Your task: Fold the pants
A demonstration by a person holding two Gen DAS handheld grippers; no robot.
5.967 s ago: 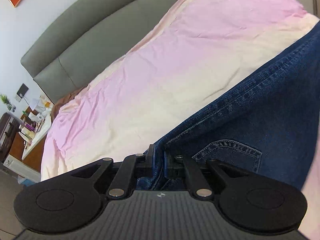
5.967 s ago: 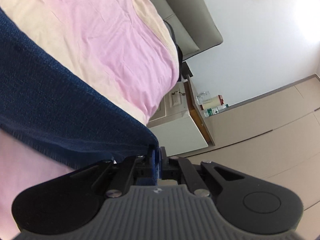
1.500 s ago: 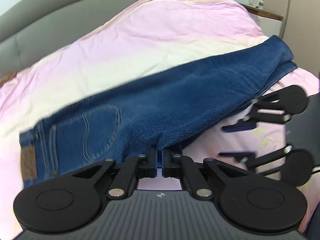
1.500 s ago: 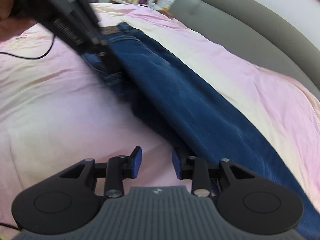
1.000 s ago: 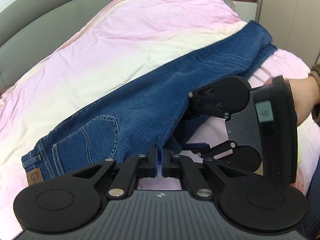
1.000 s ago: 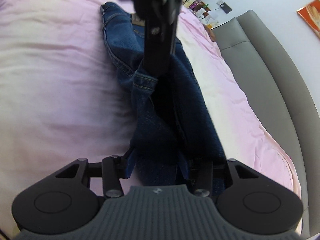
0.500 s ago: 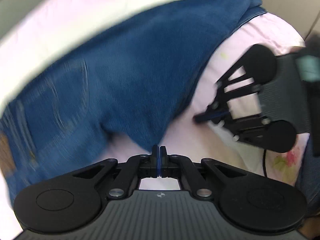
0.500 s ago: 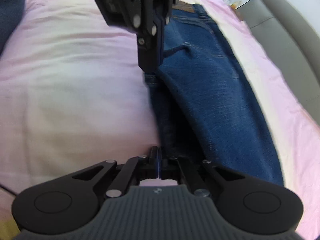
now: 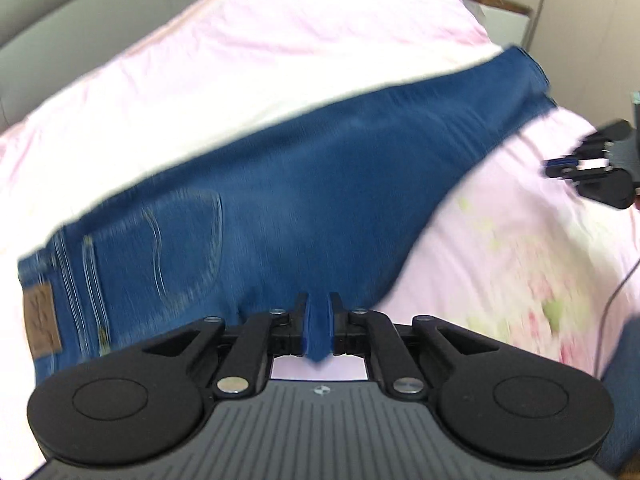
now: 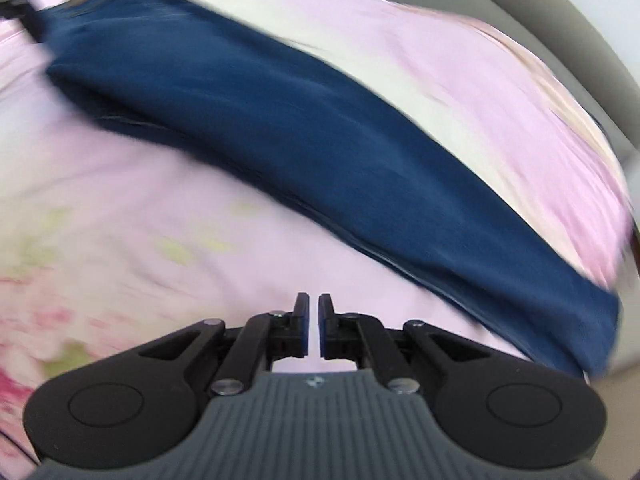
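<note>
Blue jeans (image 9: 320, 184) lie folded lengthwise across the pink bed, waistband with its leather patch at the left, leg ends at the far right. My left gripper (image 9: 318, 320) is shut on the near edge of the jeans at the crotch; denim fills the gap between its fingers. In the right wrist view the jeans (image 10: 320, 152) run diagonally across the bed. My right gripper (image 10: 314, 326) hovers over bare sheet in front of them, its fingers nearly together and empty. It also shows in the left wrist view (image 9: 560, 168) at the right. Both views are motion-blurred.
The pink and cream bed sheet (image 9: 280, 52) covers the bed, with a floral print (image 9: 520, 260) near the front. A grey headboard (image 9: 60, 32) runs along the back. A bedside cabinet (image 9: 500, 8) stands at the far right. A thin cable (image 9: 616, 292) lies on the sheet.
My left gripper has taken the jeans' near edge between its fingers. My right gripper has pulled away to the right, off the jeans, and now sits over bare sheet.
</note>
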